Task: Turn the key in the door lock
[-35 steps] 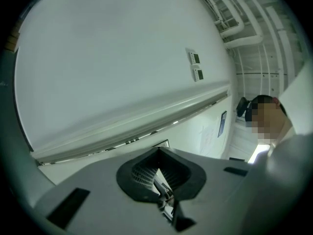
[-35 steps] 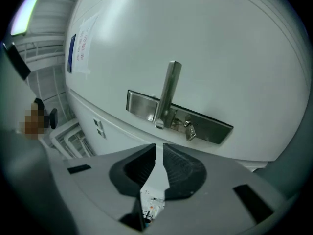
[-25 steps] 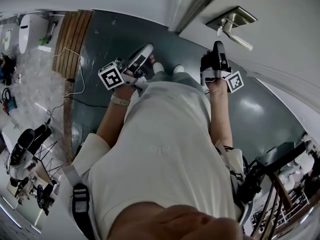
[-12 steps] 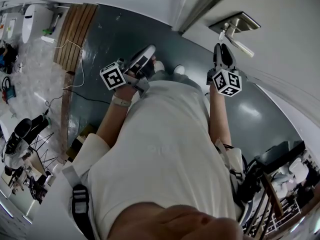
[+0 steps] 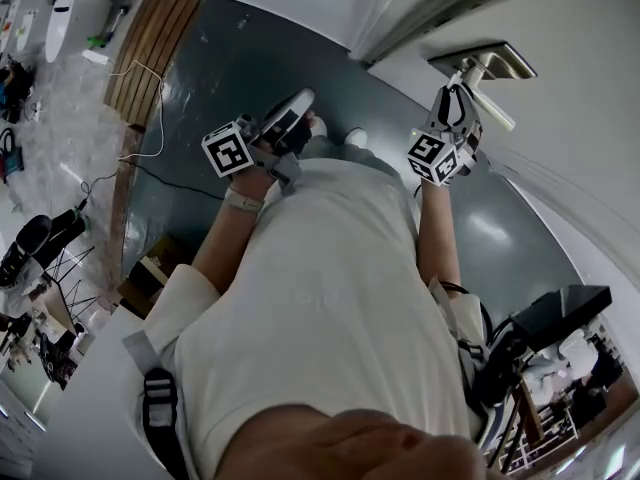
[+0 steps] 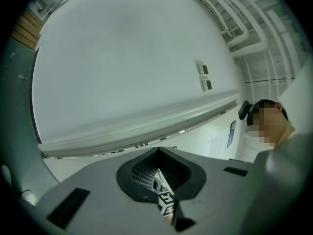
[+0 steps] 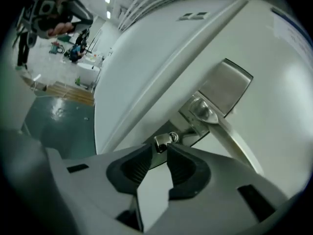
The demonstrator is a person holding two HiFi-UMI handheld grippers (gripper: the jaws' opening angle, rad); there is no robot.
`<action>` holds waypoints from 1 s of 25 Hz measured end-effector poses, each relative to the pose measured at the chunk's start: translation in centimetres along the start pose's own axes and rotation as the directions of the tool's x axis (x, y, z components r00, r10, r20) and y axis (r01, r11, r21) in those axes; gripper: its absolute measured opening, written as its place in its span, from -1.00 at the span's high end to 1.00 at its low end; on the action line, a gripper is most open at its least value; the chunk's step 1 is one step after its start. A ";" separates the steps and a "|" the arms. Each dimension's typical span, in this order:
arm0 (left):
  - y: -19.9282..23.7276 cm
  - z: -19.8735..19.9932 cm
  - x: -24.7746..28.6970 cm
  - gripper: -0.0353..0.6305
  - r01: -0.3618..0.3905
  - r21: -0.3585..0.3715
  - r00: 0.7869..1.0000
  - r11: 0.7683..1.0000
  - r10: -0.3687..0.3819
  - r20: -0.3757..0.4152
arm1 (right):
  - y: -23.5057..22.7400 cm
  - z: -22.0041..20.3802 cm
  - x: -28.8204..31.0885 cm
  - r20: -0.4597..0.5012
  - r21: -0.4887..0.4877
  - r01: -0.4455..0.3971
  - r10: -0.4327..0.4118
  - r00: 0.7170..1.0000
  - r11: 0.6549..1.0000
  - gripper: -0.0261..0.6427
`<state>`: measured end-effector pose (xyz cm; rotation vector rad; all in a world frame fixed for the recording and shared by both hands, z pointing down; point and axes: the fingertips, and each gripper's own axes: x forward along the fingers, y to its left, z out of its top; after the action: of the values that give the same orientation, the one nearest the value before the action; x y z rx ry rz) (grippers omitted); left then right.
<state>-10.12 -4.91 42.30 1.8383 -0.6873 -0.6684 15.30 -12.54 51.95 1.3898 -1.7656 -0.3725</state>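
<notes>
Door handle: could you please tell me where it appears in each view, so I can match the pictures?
Head view: the door handle is at upper right, slanting down-right from its steel plate.
Left gripper view: not in it.
Right gripper view: the door handle is right of centre, running down-right from the steel plate.
Shared landmark: the steel plate, seen in the head and right gripper views.

Two grippers (image 5: 303,99) (image 5: 455,94), one key (image 7: 164,141) (small), one door handle (image 7: 230,131)
</notes>
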 end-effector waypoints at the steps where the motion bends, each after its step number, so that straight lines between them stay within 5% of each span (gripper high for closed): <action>1: 0.0 0.0 -0.3 0.88 -0.003 -0.005 1.000 1.000 0.003 0.003 | 0.0 0.2 0.0 -0.005 -0.034 0.017 -0.017 1.000 0.999 0.69; 7: 0.9 -0.1 -1.0 0.88 0.001 -0.098 1.000 0.995 0.001 0.020 | -0.4 0.0 0.8 -0.036 -0.116 0.087 -0.091 0.995 0.989 0.69; 18: 0.7 0.1 -0.1 0.88 -0.010 -0.086 1.000 0.996 0.008 -0.029 | -2.4 -1.1 1.3 -0.066 -0.174 0.191 -0.205 0.977 0.966 0.69; 25: 0.7 -0.6 1.0 0.88 -0.001 -0.080 0.998 0.997 -0.004 -0.064 | -4.2 -1.7 1.0 -0.047 -0.018 0.245 -0.246 0.968 0.969 0.72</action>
<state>-9.08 -5.51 43.07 1.7789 -0.6085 -0.6260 19.29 -14.42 50.52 1.6011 -1.5521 -0.4760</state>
